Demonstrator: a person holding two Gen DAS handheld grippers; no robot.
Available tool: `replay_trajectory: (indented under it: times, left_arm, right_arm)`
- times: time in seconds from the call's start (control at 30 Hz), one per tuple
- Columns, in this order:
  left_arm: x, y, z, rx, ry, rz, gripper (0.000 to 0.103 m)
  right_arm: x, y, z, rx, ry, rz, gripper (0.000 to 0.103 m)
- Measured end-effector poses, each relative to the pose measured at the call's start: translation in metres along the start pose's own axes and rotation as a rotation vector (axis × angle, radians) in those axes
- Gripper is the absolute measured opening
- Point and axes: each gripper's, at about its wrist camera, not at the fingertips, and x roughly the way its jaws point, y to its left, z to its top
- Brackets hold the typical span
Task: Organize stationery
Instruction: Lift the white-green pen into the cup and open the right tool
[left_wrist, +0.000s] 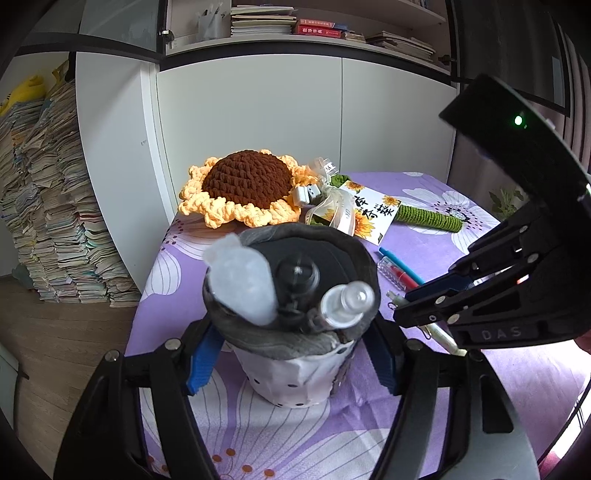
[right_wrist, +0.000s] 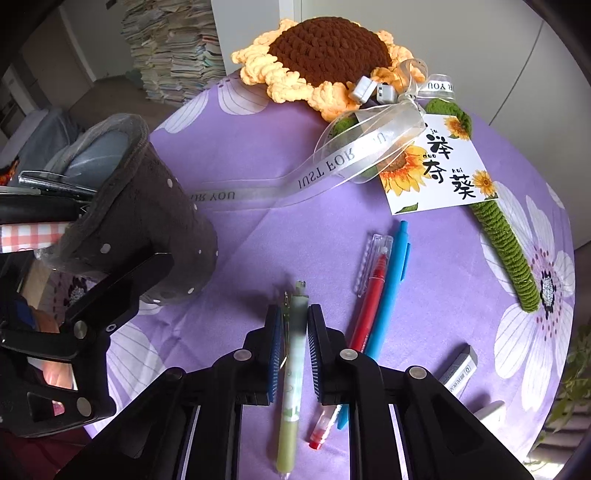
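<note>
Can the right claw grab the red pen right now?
Probably not yet. The right claw is already shut on the green pen, so it has no room. The red pen lies uncovered on the purple cloth beside it.

Bright, even daylight in both views, apparently from the right, where the purple tablecloth (left_wrist: 535, 369) washes out near the picture edge. Soft, faint shadows only, beneath the fabric pen holder (left_wrist: 291, 362) and the pens. Mild glare on the white cabinet doors (left_wrist: 251, 122) and on the clear ribbon (right_wrist: 354, 155). Strong fisheye bending toward the rims, black vignette in every corner. Motion smear on the green pen (right_wrist: 293, 354) between the right gripper (right_wrist: 294, 332) pads, and softness on the clear caps (left_wrist: 240, 280) nearest the left lens. Sharp focus mid-frame on the crocheted sunflower (right_wrist: 325, 48).
</note>
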Motion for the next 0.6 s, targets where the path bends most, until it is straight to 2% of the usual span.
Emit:
replay_trajectory:
  times: [0.17,0.37,0.47,0.6]
  left_arm:
    - [0.001,-0.001,0.000,0.003,0.001,0.001,0.068]
    - [-0.001,-0.001,-0.001,0.008,-0.001,0.005,0.068]
    - [-0.001,-0.001,-0.002,0.007,0.000,0.004,0.068]
    - [-0.001,-0.001,-0.002,0.007,0.000,0.004,0.068]
  right_arm:
    - [-0.052,-0.002,-0.009,0.025,-0.138,0.011,0.016]
    - [-0.131,-0.008,-0.016,0.080,-0.385,0.032,0.016]
    - [-0.161,0.001,-0.002,0.083,-0.490,0.053,0.016]
    - [-0.185,0.008,0.013,0.072,-0.568,0.091,0.016]
